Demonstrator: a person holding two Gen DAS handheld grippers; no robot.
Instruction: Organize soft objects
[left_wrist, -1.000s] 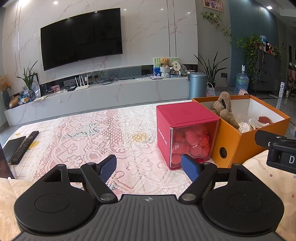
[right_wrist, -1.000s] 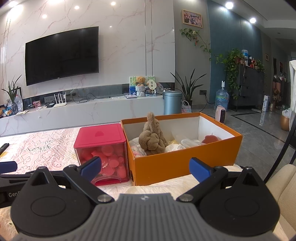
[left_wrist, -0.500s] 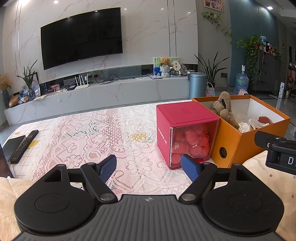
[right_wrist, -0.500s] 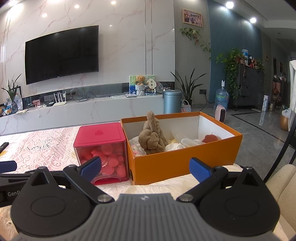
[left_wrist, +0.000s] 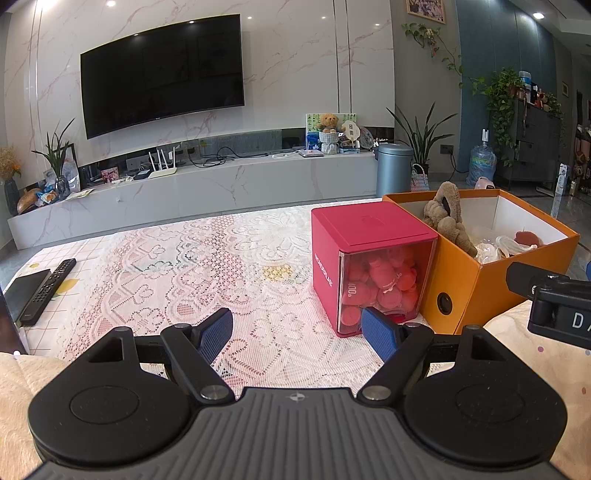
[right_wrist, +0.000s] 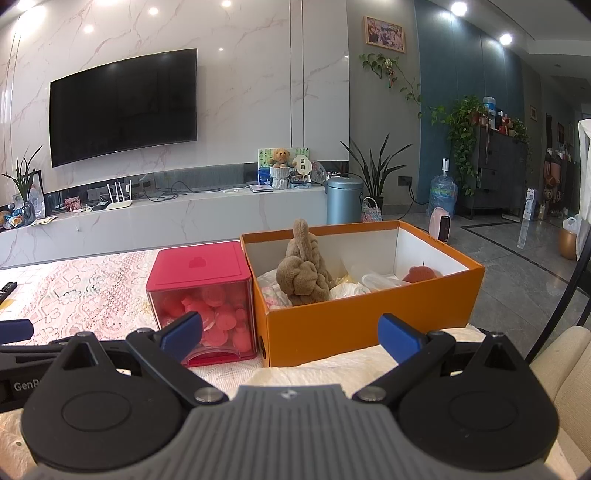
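Both tools, the left tool (left_wrist: 297, 334) and right tool (right_wrist: 290, 334), hang spread and empty at lower frame, so reach the right one squarely over the orange box (right_wrist: 369, 325) at centre and pinch the brown knotted plush (right_wrist: 303, 277) mid-body.

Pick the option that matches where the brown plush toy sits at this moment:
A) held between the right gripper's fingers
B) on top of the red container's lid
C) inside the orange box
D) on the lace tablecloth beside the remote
C: the brown plush toy stands inside the orange box, at its left end next to the red container, and both grippers are open and empty.
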